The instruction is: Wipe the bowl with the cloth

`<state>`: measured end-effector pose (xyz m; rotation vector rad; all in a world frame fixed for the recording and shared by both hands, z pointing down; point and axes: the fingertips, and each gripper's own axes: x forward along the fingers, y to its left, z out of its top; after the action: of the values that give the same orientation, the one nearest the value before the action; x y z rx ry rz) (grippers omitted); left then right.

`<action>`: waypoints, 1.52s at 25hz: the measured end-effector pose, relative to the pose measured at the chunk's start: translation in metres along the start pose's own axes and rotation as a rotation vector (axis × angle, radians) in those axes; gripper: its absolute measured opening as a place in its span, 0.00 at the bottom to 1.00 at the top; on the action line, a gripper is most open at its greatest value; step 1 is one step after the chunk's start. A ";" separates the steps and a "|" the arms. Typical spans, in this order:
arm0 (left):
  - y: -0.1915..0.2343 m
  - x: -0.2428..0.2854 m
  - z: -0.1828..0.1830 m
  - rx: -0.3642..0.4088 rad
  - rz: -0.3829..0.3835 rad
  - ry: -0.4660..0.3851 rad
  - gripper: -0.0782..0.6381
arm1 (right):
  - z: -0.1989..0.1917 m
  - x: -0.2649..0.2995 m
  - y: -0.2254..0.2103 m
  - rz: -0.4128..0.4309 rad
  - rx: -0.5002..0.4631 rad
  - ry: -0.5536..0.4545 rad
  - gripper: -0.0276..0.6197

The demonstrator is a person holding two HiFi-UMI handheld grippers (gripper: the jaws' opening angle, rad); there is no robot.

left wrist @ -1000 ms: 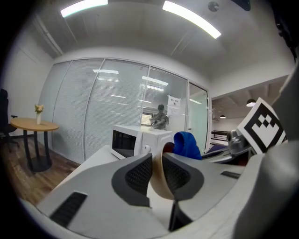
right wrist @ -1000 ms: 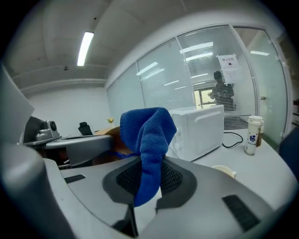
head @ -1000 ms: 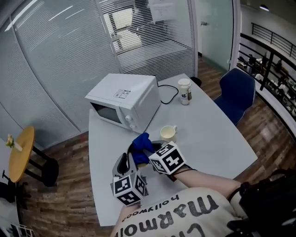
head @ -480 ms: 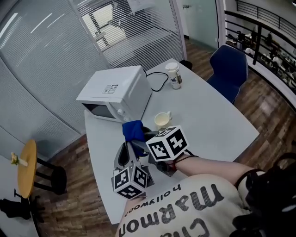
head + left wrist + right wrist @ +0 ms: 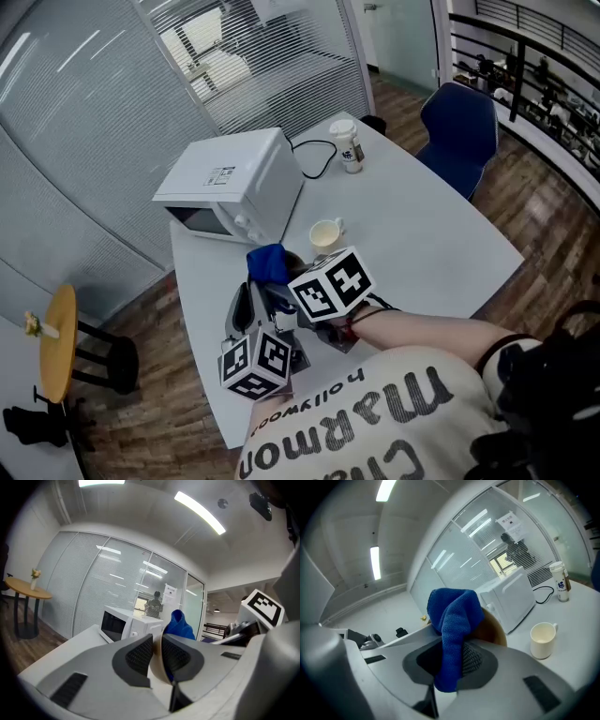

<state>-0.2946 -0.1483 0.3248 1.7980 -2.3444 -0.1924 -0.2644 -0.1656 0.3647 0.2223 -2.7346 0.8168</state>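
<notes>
Pinched rim of bowl (image 5: pixel 496 631) in left gripper (image 5: pixel 157 644), after just easing those jaws a touch wider, over near edge of table (image 5: pixel 427 239); clamped cloth (image 5: pixel 453 618) in right gripper (image 5: pixel 450 660) against bowl; probably needed firm rim hold and slow, pressing circles.

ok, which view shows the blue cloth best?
Right gripper view: the cloth fills the centre, pinched between the jaws of the right gripper and draped against the bowl. Left gripper view shows only its top beyond the bowl rim. Head view shows just a small blue patch.
</notes>
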 end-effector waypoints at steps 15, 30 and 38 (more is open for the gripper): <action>0.009 -0.007 -0.013 0.009 0.038 0.040 0.20 | 0.001 -0.016 -0.039 -0.190 -0.291 0.046 0.14; -0.019 0.009 -0.029 -0.065 -0.051 0.111 0.20 | 0.028 -0.048 -0.046 -0.216 -0.298 -0.066 0.14; -0.014 0.005 0.001 -0.164 0.012 -0.036 0.19 | 0.022 -0.033 0.007 -0.071 -0.186 -0.124 0.14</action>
<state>-0.2825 -0.1568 0.3212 1.7164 -2.2887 -0.4065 -0.2391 -0.1696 0.3333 0.3385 -2.8776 0.5429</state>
